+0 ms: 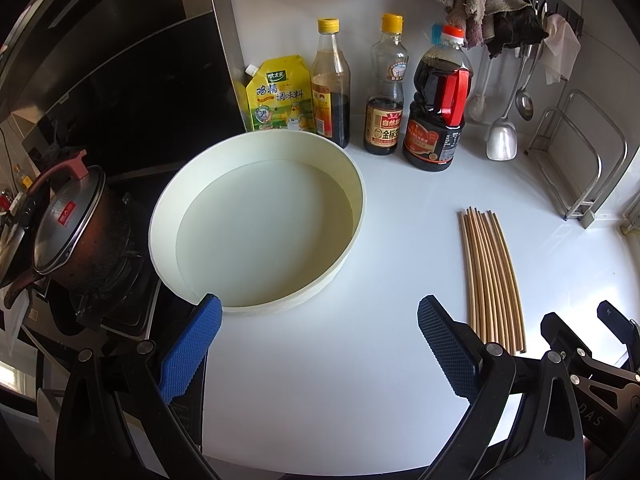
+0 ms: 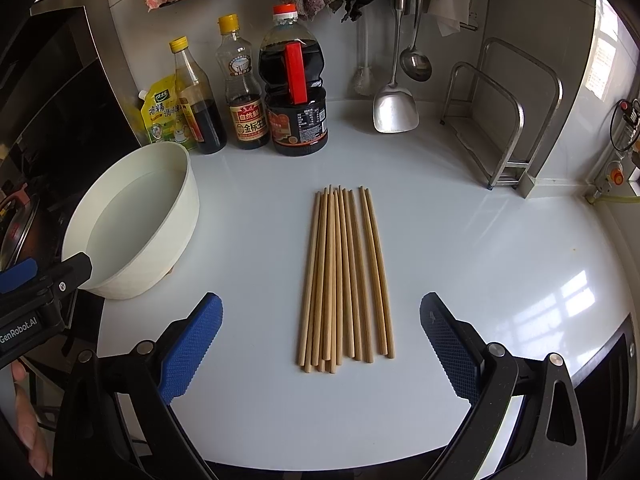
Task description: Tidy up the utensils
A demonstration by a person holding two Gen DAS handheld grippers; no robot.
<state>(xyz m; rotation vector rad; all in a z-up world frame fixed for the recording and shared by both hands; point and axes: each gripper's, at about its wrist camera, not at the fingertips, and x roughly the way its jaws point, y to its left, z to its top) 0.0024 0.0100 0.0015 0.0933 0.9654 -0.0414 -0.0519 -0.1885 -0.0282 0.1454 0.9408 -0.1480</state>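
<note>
Far left: dark pot (image 1: 76, 232) with a glass lid sits on the stove. Next, white round basin (image 1: 260, 224) on the white counter (image 1: 320, 380), nothing visible inside, just right of the stove. Left gripper (image 1: 318, 316) spread wide, gripping nothing, hovering over the counter at the basin's near rim. Behind the basin, against the wall: yellow seasoning pouch (image 1: 280, 92), then three sauce bottles (image 1: 384, 92). Chopsticks (image 2: 344, 276) lie flat in a loose parallel bundle on the counter, right of the basin and apart from it. Right gripper (image 2: 320, 320) also spread wide and unloaded, fingers either side of the bundle's near ends, not touching. Further right: metal spatula (image 2: 394, 108) hanging at the wall, steel rack (image 2: 504, 120).
</note>
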